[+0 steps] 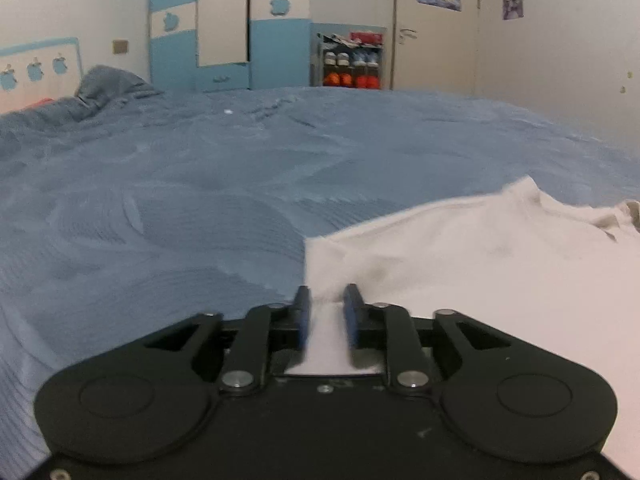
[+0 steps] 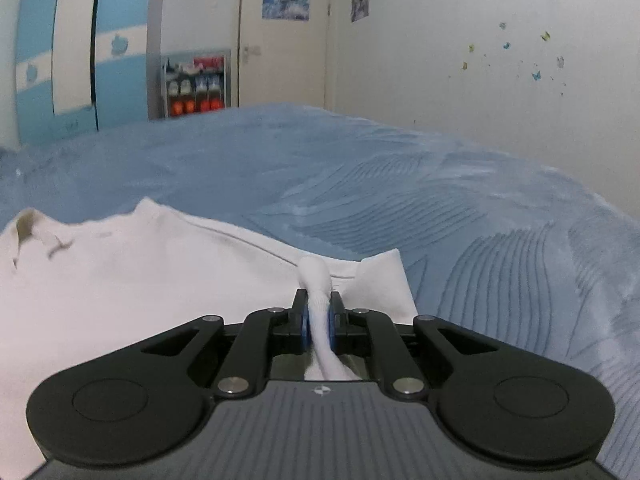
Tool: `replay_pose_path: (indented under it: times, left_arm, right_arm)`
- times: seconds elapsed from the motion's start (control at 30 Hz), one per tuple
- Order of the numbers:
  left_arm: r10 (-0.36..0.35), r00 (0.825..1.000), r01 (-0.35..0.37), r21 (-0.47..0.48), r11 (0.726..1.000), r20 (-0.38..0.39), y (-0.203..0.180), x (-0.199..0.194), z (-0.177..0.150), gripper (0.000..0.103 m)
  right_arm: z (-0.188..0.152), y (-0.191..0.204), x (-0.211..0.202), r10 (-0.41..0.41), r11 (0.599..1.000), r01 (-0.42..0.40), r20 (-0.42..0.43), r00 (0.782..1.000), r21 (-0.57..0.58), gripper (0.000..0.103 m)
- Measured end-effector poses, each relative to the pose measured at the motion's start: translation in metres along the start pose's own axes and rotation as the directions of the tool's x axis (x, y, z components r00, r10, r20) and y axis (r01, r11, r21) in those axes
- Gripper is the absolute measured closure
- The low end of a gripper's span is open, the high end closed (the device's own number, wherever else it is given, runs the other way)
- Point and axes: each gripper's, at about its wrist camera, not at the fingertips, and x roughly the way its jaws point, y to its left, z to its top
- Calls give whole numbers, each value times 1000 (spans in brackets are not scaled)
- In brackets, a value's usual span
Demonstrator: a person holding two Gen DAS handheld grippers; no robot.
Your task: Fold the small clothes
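- The white garment (image 1: 480,264) lies spread on the blue bedspread (image 1: 180,208); in the left wrist view it fills the lower right part, with its near left corner reaching into the left gripper (image 1: 327,300).
- The fingers of the left gripper stand a little apart, and white cloth passes between the blue pads (image 1: 351,312); the picture is blurred there, so I cannot tell if the pads really press the cloth or only stand around it.
- In the right wrist view the same garment (image 2: 140,280) lies to the left and ahead of the right gripper (image 2: 319,308); its collar (image 2: 28,224) is far left, raised and wrinkled.
- The right gripper is pressed together on a bunched fold of the white cloth; the fold rises as a thick roll just ahead of the fingertips and continues back between the pads toward the gripper body.
- A flat corner of the garment lies just to the right of the right gripper, touching the bedspread (image 2: 480,240).
- Behind the bed stand a blue and white wardrobe (image 1: 228,24) and a shoe rack (image 1: 350,60).
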Motion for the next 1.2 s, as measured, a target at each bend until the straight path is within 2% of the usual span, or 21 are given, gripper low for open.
replay_pose_path:
  times: [0.03,0.1,0.17,0.23,0.3,0.33,0.4,0.47,0.5,0.57,0.6,0.67,0.87,0.97,1.03,1.2]
  left_arm:
    - [27,1000,-27,8,1000,0,-2,0,2,61]
    - [31,1000,-31,8,999,-2,0,-7,7,61]
    - [44,998,-45,17,999,34,2,-27,14,58]
    - [59,996,-61,25,998,73,1,-52,23,56]
    - [2,994,-5,31,1000,107,0,-85,29,54]
    - [-42,992,38,37,999,117,-3,-101,30,52]
    - [-141,984,135,59,989,108,-15,-121,22,51]
    - [-248,966,242,89,966,72,-30,-134,7,49]
    - [-270,962,265,105,959,42,-38,-134,-1,49]
    - [-262,963,269,146,952,-62,-50,-117,-23,46]
    - [-246,965,258,173,951,-91,-53,-106,-40,43]
    - [-277,961,276,149,950,-13,-47,-103,-62,42]
    - [-247,966,256,145,956,-82,-55,-109,-45,43]
    - [-227,963,241,90,966,-143,-57,-116,-27,43]
    - [-244,956,256,55,965,-163,-61,-113,-12,43]
    - [-260,947,277,66,959,-189,-79,-136,-2,43]
  right_arm:
    - [0,2,0,-8,1000,8,-3,1000,-16,87]
    - [2,4,0,7,999,-9,-28,1000,-52,80]
    - [12,2,-17,-1,998,0,-16,1000,-70,73]
    - [17,-1,-48,6,997,2,96,995,-79,66]
    - [19,-3,-84,40,996,-23,198,979,-89,64]
    - [20,-3,-97,81,994,-63,202,976,-91,64]
    - [17,-1,-114,220,975,-215,159,962,-47,64]
    - [7,5,-123,372,927,-374,101,923,1,62]
    - [-1,13,-124,400,916,-401,60,915,4,62]
    - [-24,27,-112,385,922,-386,-29,923,-25,62]
    - [-42,30,-98,366,928,-370,-71,928,-48,62]
    - [-65,24,-91,392,919,-392,-8,920,-37,61]
    - [-47,24,-96,371,927,-374,-62,927,-41,60]
    - [-30,33,-114,352,932,-357,-73,933,-65,59]
    - [-20,33,-133,413,908,-416,-53,909,-49,59]
    - [-6,45,-160,484,870,-485,-29,874,-88,58]
